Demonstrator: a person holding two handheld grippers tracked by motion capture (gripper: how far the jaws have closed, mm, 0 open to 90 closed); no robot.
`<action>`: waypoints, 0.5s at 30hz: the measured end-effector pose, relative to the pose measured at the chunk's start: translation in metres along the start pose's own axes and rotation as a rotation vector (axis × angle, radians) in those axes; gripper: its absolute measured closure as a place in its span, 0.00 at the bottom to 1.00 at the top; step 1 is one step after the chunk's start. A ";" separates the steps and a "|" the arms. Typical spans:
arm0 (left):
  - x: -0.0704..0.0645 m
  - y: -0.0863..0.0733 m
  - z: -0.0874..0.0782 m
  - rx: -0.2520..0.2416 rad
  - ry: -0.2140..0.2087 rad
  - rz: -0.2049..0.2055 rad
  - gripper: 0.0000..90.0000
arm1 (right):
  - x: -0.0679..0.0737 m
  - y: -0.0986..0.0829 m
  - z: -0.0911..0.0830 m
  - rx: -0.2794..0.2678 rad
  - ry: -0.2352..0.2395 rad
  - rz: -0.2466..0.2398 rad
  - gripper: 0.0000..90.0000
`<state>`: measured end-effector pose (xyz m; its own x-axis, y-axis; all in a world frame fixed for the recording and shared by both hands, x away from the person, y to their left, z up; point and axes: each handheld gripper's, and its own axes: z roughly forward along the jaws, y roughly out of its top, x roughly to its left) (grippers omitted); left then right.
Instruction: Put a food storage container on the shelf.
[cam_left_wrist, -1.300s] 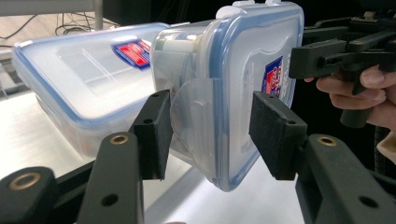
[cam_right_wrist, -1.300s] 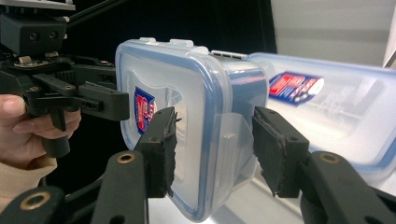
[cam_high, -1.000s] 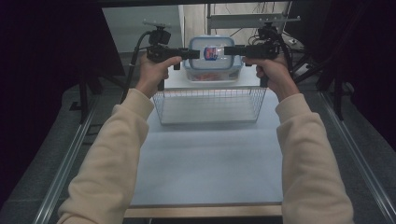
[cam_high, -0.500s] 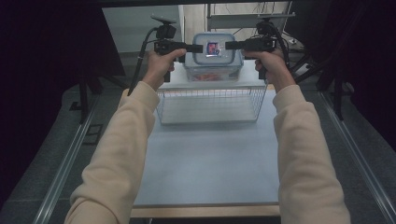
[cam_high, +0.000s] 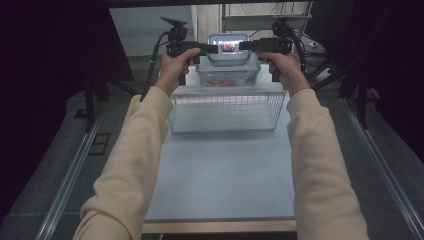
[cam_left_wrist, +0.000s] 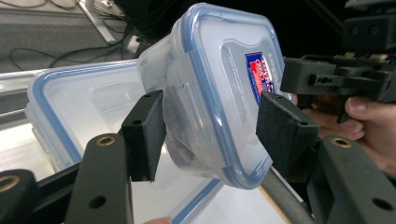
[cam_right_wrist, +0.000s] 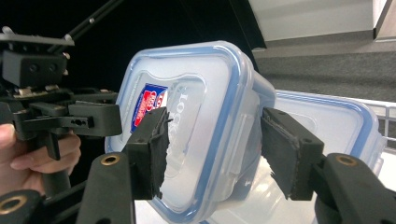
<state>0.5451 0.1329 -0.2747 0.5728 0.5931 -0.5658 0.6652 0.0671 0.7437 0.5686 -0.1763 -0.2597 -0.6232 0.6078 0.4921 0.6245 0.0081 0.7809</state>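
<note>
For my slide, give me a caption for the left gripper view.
Both grippers hold a small lidded container tilted in the air above a larger lidded box.

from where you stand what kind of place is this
Probably a lab or recording workspace, not a kitchen: a pale blue table on a railed frame, cables on the grey floor, and a white wire basket set out behind a blue-rimmed clear plastic container.

The table (cam_high: 225, 175) has a pale blue-grey top with a light wooden edge along the person's side. A white wire basket (cam_high: 226, 111) stands on it toward the far end, across most of the table's width. Just behind the wire basket sits a large clear container (cam_high: 227, 76) with a blue-rimmed lid. The tabletop on the near side of the wire basket is bare.
</note>
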 end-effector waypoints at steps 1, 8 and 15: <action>0.002 0.000 0.001 -0.003 -0.003 -0.008 0.47 | -0.001 0.000 0.001 -0.003 0.002 0.019 0.46; 0.008 0.001 0.005 -0.015 -0.005 -0.038 0.41 | -0.007 -0.001 0.006 -0.019 -0.034 0.070 0.40; 0.009 0.000 0.005 -0.026 0.027 -0.031 0.30 | -0.009 -0.006 0.000 -0.048 -0.048 0.082 0.38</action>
<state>0.5526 0.1346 -0.2812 0.5388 0.6117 -0.5793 0.6698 0.1061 0.7350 0.5709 -0.1818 -0.2686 -0.5471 0.6422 0.5369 0.6483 -0.0807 0.7571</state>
